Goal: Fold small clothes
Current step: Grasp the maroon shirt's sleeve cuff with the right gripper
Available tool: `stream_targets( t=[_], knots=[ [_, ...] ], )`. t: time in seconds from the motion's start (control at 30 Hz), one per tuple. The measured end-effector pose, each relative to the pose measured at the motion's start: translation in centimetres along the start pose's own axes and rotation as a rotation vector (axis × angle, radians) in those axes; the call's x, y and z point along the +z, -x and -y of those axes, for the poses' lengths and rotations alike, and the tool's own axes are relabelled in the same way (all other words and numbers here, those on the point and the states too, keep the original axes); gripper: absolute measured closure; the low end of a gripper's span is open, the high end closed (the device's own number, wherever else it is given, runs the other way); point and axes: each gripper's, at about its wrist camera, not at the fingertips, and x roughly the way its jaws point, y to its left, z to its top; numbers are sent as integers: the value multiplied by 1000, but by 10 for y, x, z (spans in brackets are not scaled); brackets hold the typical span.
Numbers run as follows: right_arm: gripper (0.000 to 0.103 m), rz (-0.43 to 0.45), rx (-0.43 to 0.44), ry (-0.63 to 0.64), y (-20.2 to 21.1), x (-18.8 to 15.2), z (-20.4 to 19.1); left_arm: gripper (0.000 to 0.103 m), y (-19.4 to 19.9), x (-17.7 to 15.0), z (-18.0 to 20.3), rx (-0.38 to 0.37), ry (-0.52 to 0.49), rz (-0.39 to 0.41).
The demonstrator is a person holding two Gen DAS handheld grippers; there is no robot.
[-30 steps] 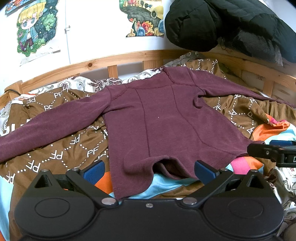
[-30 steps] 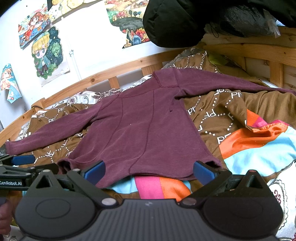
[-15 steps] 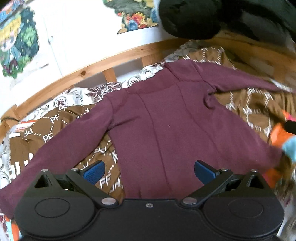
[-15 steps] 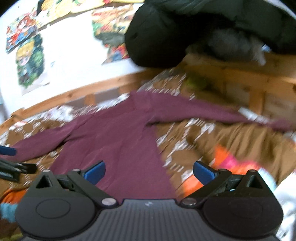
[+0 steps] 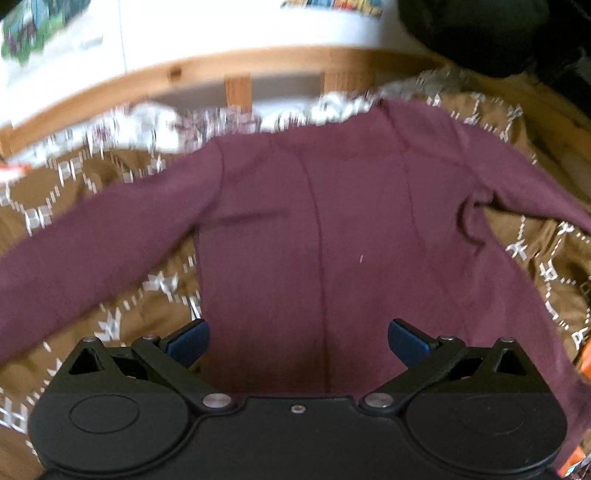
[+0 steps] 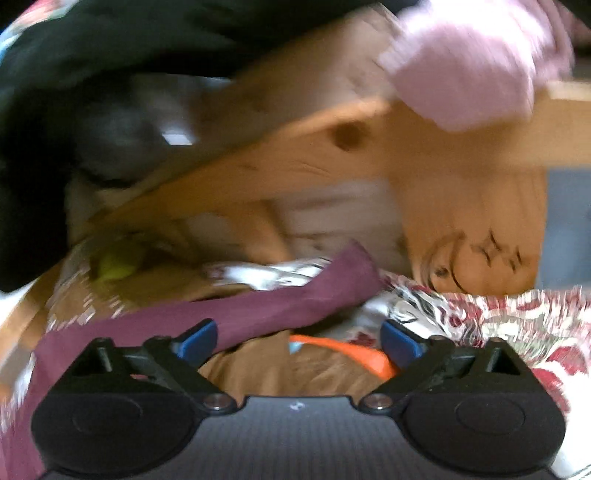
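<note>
A maroon long-sleeved top (image 5: 332,236) lies spread flat on a brown patterned blanket (image 5: 92,192), both sleeves stretched out sideways. My left gripper (image 5: 297,338) is open and empty, hovering over the lower middle of the top's body. In the right wrist view, which is blurred, my right gripper (image 6: 297,338) is open and empty just before the end of the top's right sleeve (image 6: 288,306), whose cuff points toward the bed frame.
A wooden bed rail (image 5: 221,70) runs along the far side, with a white wall behind. A black padded jacket (image 5: 480,33) hangs at the upper right. In the right wrist view a wooden rail (image 6: 332,162), floral bedding (image 6: 498,317) and pink cloth (image 6: 461,62) show.
Both grippers moved forward from the hem. The left one now hovers over the body of the top. The right one swung right to the end of the right sleeve.
</note>
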Motion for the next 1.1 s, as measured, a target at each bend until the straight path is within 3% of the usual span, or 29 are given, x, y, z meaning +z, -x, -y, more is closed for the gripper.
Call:
stream_targets(
  t=[0.2,0.23,0.33,0.43,0.57,0.7,0.87,0.97,1.1],
  knots=[
    [26,63,-101,-158,-22,4,18,1,-13,-13,-14,-11,22,-39],
    [35,66,-120,-183,-27,6,20,1,-12,-13,-17,-13,22,-43],
    [77,68,-183,-244,-41,11,27,1,-7,-12,-19,-12,18,-35],
    [89,94,-149,-228,-39,15,22,1,1,-10,-22,-7,17,-22],
    [90,276,-13,92,-4,8,-37,1,17,-4,-30,-10,30,2],
    [90,392,233,407,32,-22,-116,1,33,2,-43,-3,51,48],
    [91,379,563,812,63,-96,-203,1,45,4,-60,11,81,98],
    [91,339,688,1019,77,-155,-229,1,43,3,-70,18,101,103],
    [91,239,789,1181,92,-216,-232,1,38,-1,-83,-3,143,99]
  ],
)
